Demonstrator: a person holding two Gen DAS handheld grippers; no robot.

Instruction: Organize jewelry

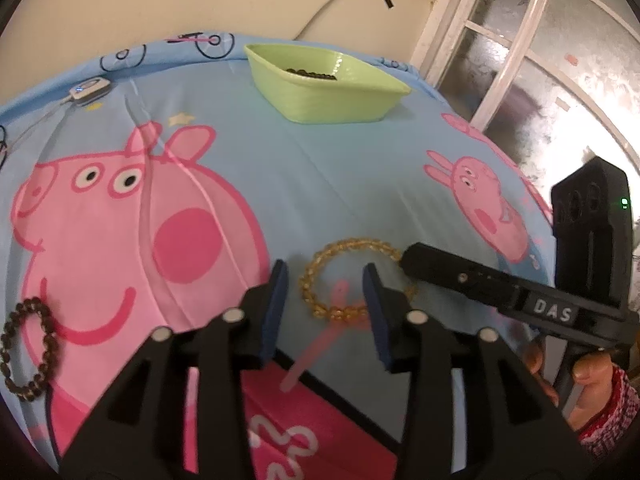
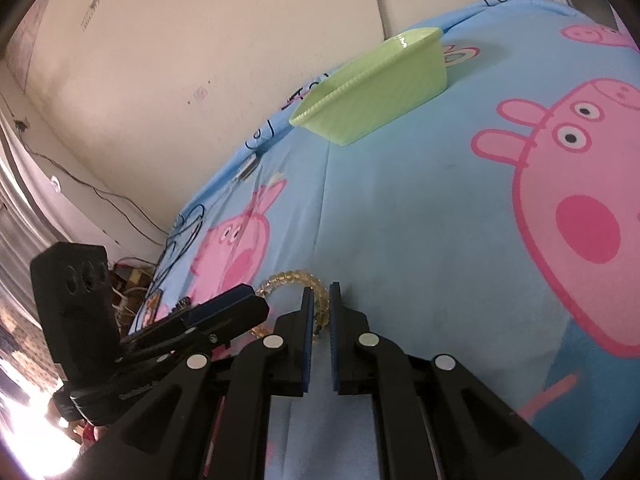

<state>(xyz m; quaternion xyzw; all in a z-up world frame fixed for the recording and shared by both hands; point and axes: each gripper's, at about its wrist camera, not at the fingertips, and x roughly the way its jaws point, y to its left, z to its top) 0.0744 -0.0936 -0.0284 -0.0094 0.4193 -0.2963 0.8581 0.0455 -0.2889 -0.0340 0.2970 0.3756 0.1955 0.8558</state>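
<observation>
An amber bead bracelet [image 1: 320, 264] lies on the blue cartoon-pig sheet. My left gripper [image 1: 325, 278] is open, its fingers astride the bracelet's left and middle part, just above the sheet. My right gripper [image 2: 321, 292] is nearly shut with the bracelet's right side [image 2: 316, 285] between its pads; it shows in the left wrist view [image 1: 412, 262] coming in from the right. A dark brown bead bracelet [image 1: 30, 350] lies at the far left. A light green bowl [image 1: 320, 84] at the back holds dark beads [image 1: 310, 74]; it shows in the right wrist view [image 2: 372, 92].
A small white and black device [image 1: 90, 88] with a cable lies at the back left edge of the sheet. A wall and a window frame [image 1: 500, 60] stand behind the bed. The bed edge drops off at the right and left.
</observation>
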